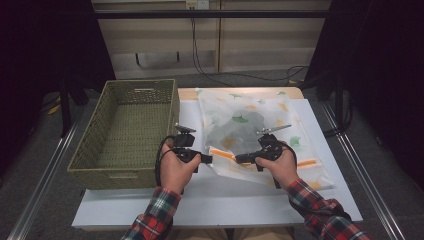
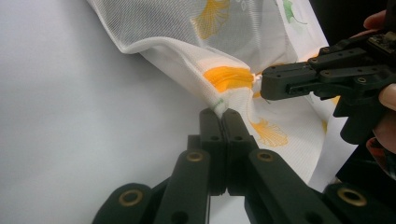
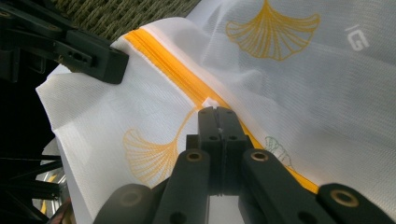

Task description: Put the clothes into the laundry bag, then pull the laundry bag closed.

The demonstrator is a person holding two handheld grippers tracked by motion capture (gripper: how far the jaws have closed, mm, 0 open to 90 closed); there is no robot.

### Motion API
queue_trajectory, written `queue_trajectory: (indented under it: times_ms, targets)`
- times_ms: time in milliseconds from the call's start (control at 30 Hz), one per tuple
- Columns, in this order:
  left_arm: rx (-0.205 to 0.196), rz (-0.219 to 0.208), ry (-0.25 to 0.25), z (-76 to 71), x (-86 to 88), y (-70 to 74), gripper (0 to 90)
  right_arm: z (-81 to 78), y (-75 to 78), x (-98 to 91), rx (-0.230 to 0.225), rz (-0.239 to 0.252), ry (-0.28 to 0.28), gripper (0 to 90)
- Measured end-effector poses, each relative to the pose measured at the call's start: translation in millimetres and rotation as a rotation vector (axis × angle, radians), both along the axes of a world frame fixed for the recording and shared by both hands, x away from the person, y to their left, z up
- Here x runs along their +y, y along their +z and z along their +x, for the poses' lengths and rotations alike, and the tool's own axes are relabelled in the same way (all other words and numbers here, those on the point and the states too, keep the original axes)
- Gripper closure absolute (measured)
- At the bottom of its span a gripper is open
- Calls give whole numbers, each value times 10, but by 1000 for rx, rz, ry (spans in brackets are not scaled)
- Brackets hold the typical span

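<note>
Both your tools are clamped shut on the near edge of the mesh bag (image 1: 250,125), which lies on the right half of the tabletop (image 1: 210,200), its far end reaching the far edge. The left tool (image 1: 206,159) pinches the bag's near left corner; the left gripper view shows a thin fold of mesh (image 2: 219,100) caught right at the jaw tips. The right tool (image 1: 239,159) bites just beside the orange zipper (image 3: 173,70), and the right gripper view shows what looks like a small white tab (image 3: 211,101) at its tips, perhaps the zipper pull.

Risks from here, as I judge them:

- Your left hold is shallow. Pull hard and the mesh could slide out of the tips, dropping that corner.
- If your right tool holds only the tab or a sliver of cloth, a sideways tug may slip off, or snag and tear the mesh.
- The two tools sit close together. Draw them apart unevenly and the zipper line will bunch rather than run.
- A dark item seems to lie inside the bag; lift the near edge too high and it may shift toward the far end.
- The basket (image 1: 130,130) stands touching or just beside the bag's left edge, so a wide left swing could knock it.
</note>
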State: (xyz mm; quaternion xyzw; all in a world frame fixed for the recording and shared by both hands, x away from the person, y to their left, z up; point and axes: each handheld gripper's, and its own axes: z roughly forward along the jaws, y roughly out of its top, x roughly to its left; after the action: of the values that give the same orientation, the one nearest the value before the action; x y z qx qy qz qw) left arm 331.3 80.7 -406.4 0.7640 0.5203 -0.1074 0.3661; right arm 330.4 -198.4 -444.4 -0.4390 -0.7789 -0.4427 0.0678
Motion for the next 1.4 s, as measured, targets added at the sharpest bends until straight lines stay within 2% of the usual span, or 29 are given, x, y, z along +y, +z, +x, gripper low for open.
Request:
queue_trajectory:
  times_ms: [367, 533, 600, 700, 733, 833, 900, 1067, 1133, 1233, 1300, 1400]
  targets:
    - [-6, 1, 3, 29, 43, 17, 893, 14, 7, 20, -3, -2, -6, 900]
    - [0, -12, 16, 26, 36, 18, 893, 27, 2, 24, -1, 1, -2, 900]
    - [-9, 0, 8, 28, 55, 17, 893, 26, -3, 23, 1, -4, -5, 900]
    - [-5, -3, 2, 18, 75, 23, 893, 24, -4, -6, 6, 4, -7, 900]
    - [-15, 5, 9, 18, 76, 24, 893, 28, -3, -12, 6, 2, -8, 900]
    - [-8, -13, 19, 24, 80, 31, 893, 38, 16, -28, 0, 0, -2, 900]
    - [-10, -9, 24, 25, 81, 32, 893, 32, 26, -37, -2, -3, -2, 900]
    - [-9, -8, 8, 38, 98, 32, 893, 23, 12, -70, 3, 3, -5, 900]
    - [-7, -15, 23, 34, 80, 35, 893, 20, 12, -68, 1, 2, -6, 900]
    - [-13, -5, 5, 41, 84, 48, 893, 10, 11, -62, 0, -4, -11, 900]
    - [-8, -8, 23, 36, 79, 55, 893, 9, 8, -69, -1, -13, -12, 900]
    - [-5, -7, 16, 43, 112, 48, 893, 7, -3, -103, 6, -4, -19, 900]
